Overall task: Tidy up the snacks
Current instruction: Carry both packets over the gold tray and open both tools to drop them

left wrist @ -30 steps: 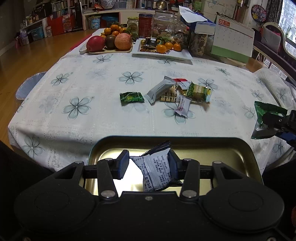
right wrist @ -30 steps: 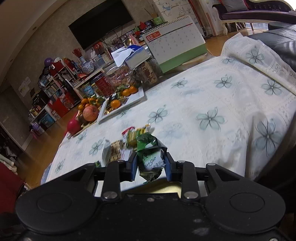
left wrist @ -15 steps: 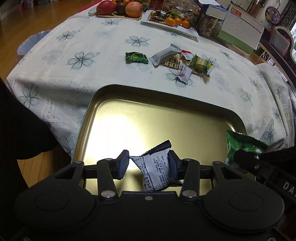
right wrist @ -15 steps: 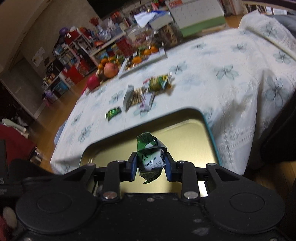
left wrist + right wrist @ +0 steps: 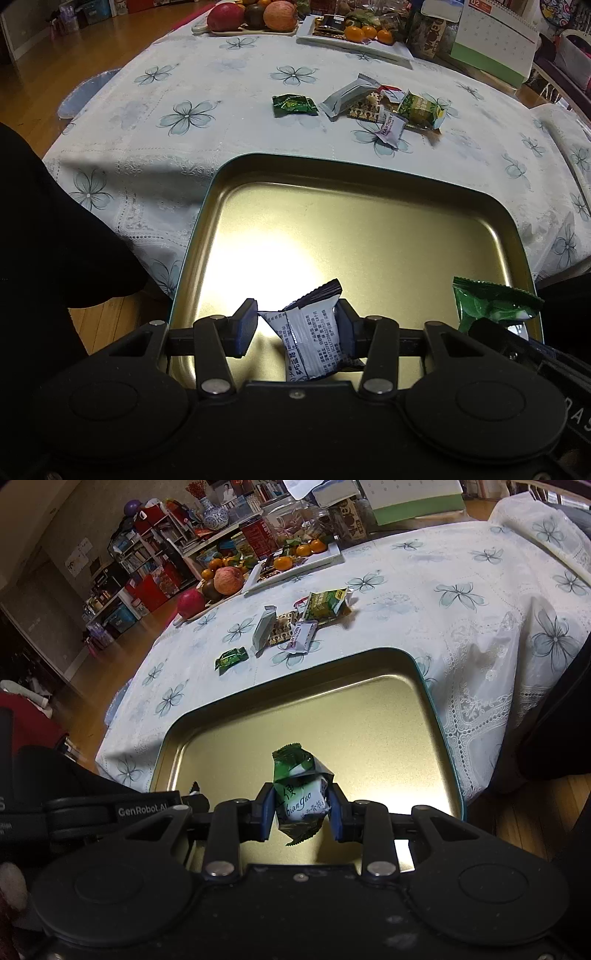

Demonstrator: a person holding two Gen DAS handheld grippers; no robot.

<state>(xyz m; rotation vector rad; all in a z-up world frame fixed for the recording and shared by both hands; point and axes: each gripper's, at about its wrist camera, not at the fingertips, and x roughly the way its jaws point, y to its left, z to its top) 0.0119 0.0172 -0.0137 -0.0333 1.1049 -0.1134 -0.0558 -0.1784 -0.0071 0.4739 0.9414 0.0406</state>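
The bench under its white flower-printed tablecloth (image 5: 229, 92) fills both views, its far end crowded with fruit and jars too small to read, and its near edge hidden by the shallow gold metal tray with a teal rim (image 5: 369, 236), whose own near edge is cut off behind the black claw bodies. The left claw (image 5: 295, 328) stands part-way open over the tray's near side: the grey-white printed snack packet with a dark crimped end (image 5: 310, 332) leans against the right pad, while a clear gap separates it from the left pad (whether the packet rests on the tray floor is hidden). Its long axis runs roughly upright, dark end tilted up and to the right. The right claw (image 5: 301, 810) is narrowed onto the green-and-white candy packet (image 5: 301, 794), both pads pressing its sides, held above the tray's near middle; its long axis is upright, green crimped end pointing up and away. Beyond the tray, the small dark green wrapped candy (image 5: 294, 105) lies apart to the left of a loose cluster of wrapped snacks (image 5: 384, 107), which overlap so their edges are hard to separate.
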